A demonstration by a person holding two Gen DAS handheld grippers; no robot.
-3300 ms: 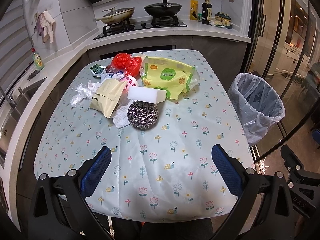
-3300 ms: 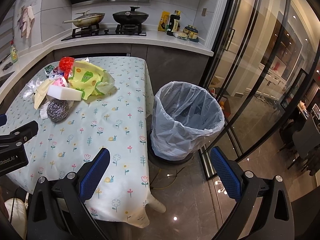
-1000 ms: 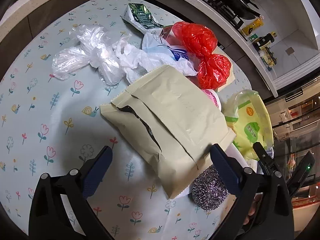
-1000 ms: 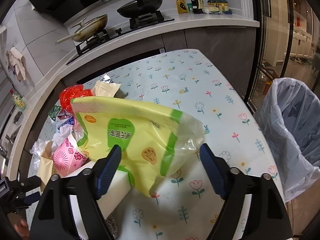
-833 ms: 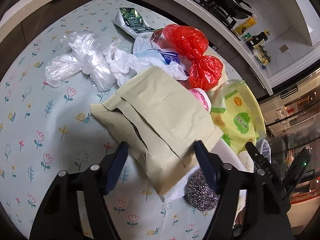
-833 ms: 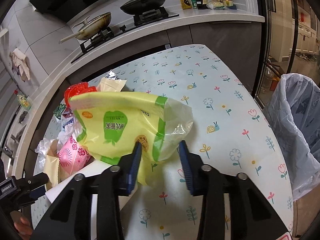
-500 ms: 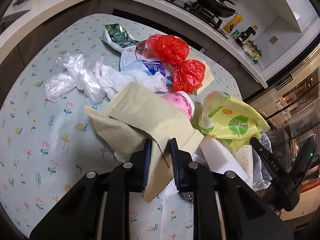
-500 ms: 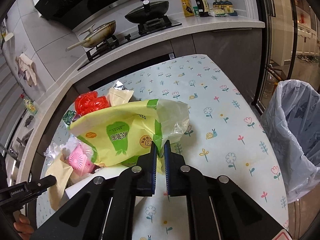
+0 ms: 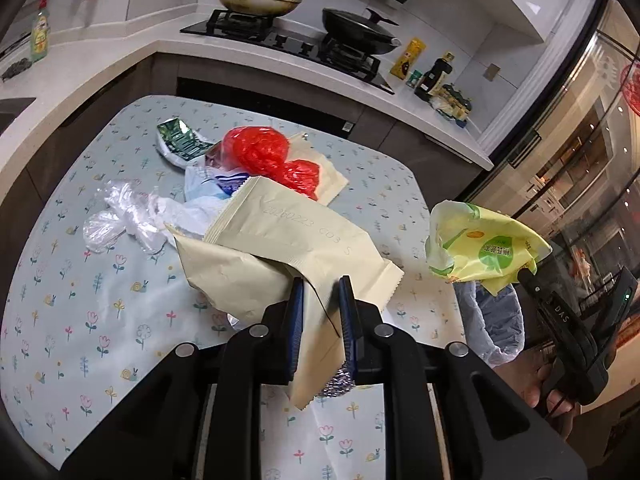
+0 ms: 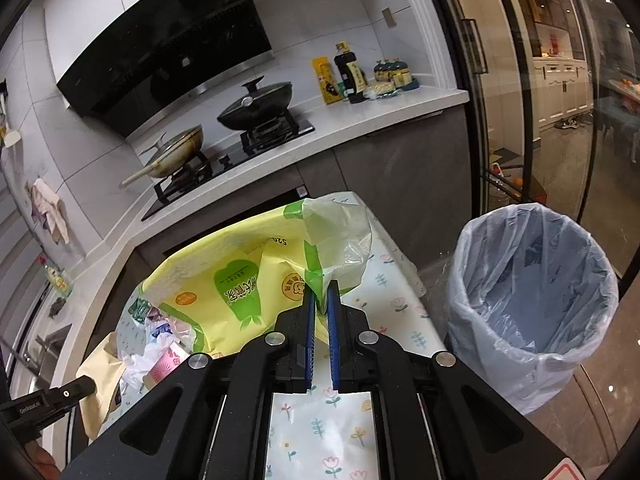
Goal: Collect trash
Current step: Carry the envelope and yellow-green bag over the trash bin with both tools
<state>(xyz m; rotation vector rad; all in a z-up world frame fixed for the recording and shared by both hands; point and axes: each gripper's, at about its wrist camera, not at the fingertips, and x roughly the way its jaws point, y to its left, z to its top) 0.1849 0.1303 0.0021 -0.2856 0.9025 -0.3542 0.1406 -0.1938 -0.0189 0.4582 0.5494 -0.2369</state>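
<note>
My left gripper point(image 9: 320, 284) is shut on a corner of a beige paper bag point(image 9: 296, 236), which hangs lifted above the flowered table point(image 9: 80, 320). My right gripper point(image 10: 322, 292) is shut on the edge of a yellow-green plastic bag point(image 10: 224, 280), held up off the table; the same bag point(image 9: 484, 248) shows at the right of the left wrist view. A bin lined with a clear bag point(image 10: 532, 280) stands on the floor to the right of the table. On the table lie a red plastic bag point(image 9: 260, 152), crumpled clear plastic point(image 9: 120, 216) and a green wrapper point(image 9: 180, 142).
A steel scourer point(image 9: 340, 384) peeks out under the beige bag. A pink round item point(image 10: 164, 364) and white wrappers lie in the pile. Behind the table runs a counter with a stove point(image 10: 240, 140), two pans and bottles. Glass doors stand at the right.
Both grippers closed, the left on the beige bag and the right on the yellow-green bag. Both then rose, lifting the bags off the pile, and the yellow-green bag swung right toward the bin.
</note>
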